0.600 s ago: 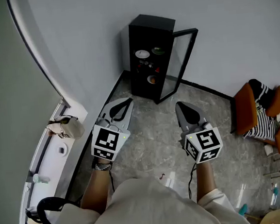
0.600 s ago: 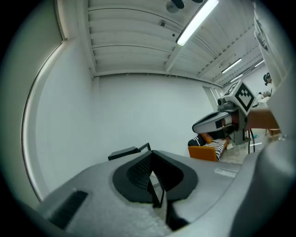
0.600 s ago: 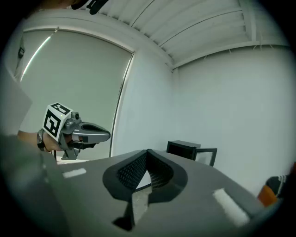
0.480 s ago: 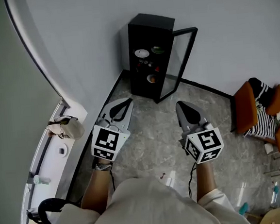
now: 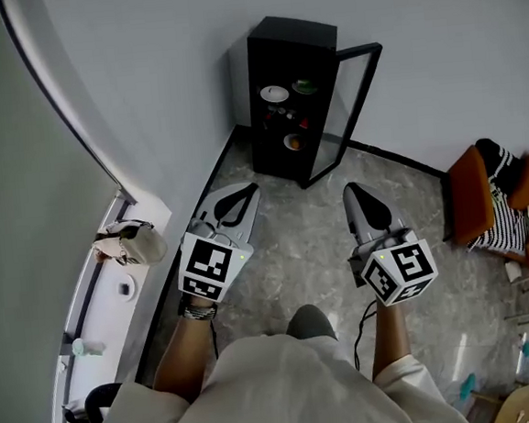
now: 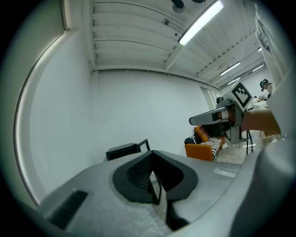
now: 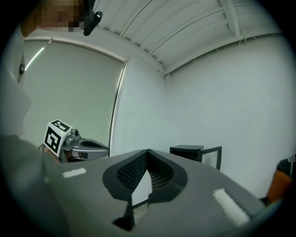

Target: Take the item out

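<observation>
A person stands on a grey marbled floor [image 5: 314, 248] facing a tall black cabinet [image 5: 276, 76] set against a white wall, its glass door [image 5: 347, 107] swung wide to the cabinet's right. The left gripper [image 5: 249, 191] and right gripper [image 5: 353, 189] are held level and side by side, well short of the cabinet and aimed towards it. Each gripper's own view shows its black ribbed jaws clenched tip to tip with nothing between them. Only the head view looks into the cabinet, where a round white plate [image 5: 274, 93] and a green dish [image 5: 305, 86] sit on the upper shelf, small dark items that cannot be made out on the shelf below, and an orange bowl [image 5: 292, 142] lower down. The gripper views catch just the cabinet's dark top and door frame, edge-on. The left gripper view alone adds ceiling strip lights [image 6: 200, 23]; an orange chair draped in striped cloth [image 5: 489, 200] stands far to the cabinet's right
</observation>
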Motion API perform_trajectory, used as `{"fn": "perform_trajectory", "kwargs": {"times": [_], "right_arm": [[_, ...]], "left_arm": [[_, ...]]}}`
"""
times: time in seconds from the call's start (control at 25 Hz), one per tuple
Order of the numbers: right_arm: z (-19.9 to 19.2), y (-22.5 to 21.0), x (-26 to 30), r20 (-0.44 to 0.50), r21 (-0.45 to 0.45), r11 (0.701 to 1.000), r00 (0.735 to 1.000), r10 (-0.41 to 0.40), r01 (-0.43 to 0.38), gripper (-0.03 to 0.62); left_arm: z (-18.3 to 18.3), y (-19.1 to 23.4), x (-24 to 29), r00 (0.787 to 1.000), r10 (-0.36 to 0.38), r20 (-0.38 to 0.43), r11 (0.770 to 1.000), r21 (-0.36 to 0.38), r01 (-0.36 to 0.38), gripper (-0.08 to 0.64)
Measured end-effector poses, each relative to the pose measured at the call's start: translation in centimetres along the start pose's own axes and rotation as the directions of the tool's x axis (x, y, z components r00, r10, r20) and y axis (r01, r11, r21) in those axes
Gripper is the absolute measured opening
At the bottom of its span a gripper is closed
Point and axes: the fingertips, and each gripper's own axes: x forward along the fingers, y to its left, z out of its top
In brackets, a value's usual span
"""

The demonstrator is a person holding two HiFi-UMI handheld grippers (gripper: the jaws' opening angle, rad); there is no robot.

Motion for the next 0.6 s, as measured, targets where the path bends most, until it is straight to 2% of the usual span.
{"fn": "perform_trajectory", "kwargs": {"times": [0.2,0.4,0.6], "right_arm": [[-0.9,-1.5,3.4,-0.026,0.009,1.000,1.000,0.002,-0.001,0.006],[-1.7,-3.2,7.4,-0.018,0.086,0.993,0.996,0.082,-0.081,0.006],[-2.4,-7.7,12.2,-0.021,-0.002,0.998,0.997,0.070,-0.070,0.006]], "left_arm": [[-1.4,2.5,1.6,1.000,-0.002,-0.018,1.000,-0.006,0.002,0.006],[-2.9,5.1,5.1,1.000,-0.001,-0.028,1.000,-0.025,0.000,0.006],[-3.5,8.3,10.5,0.999,0.029,-0.027,0.999,-0.023,-0.030,0.006]]}}
